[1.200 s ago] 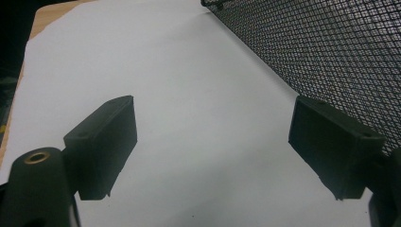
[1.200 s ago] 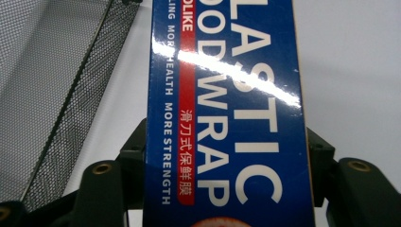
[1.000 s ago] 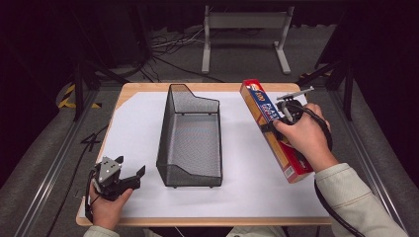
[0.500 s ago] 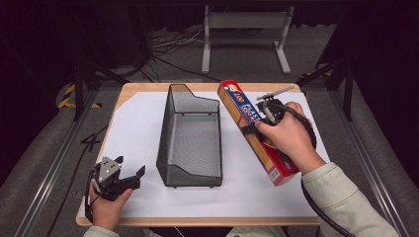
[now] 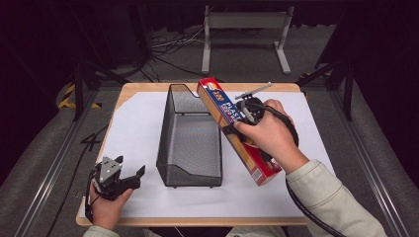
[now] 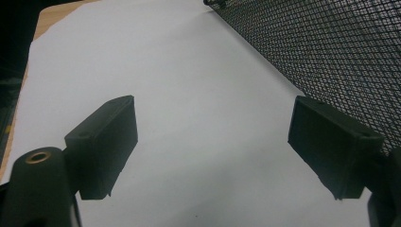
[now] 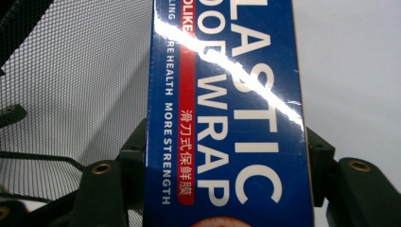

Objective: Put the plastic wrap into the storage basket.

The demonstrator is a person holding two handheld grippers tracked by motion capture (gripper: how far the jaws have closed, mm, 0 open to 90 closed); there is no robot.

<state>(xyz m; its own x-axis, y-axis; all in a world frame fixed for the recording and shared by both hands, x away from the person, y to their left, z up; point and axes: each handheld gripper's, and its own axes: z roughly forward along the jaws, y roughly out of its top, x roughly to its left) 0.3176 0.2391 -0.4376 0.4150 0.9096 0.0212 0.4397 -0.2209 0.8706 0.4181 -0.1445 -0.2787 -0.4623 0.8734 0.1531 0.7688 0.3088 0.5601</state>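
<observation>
Nearest to me, at the front left corner of the surface [image 5: 148, 217], the person's left hand [image 5: 106, 205] rests with the left gripper [image 5: 129, 178] low over the white sheet [image 5: 133, 133]. Its fingers [image 6: 101, 144] stand wide apart with nothing between them, only bare paper, and the mesh wall of the basket sits just beside the one on the basket's side.

Farther in, the black wire-mesh basket [image 5: 190, 136] lies lengthwise on the middle of the sheet, open at the top.

To its right, the person's right hand [image 5: 269, 133] carries the right gripper [image 5: 244, 116], whose fingers [image 7: 135, 156] are clamped on either side of a long box of plastic wrap [image 5: 237, 129]. The box is blue on its lettered face, red along its edges. It runs on a slant: its near end is down by the right wrist, its far end is raised and reaches toward the basket's far right corner. In the right gripper view, the box [image 7: 227, 113] lies over the basket's mesh edge.
</observation>
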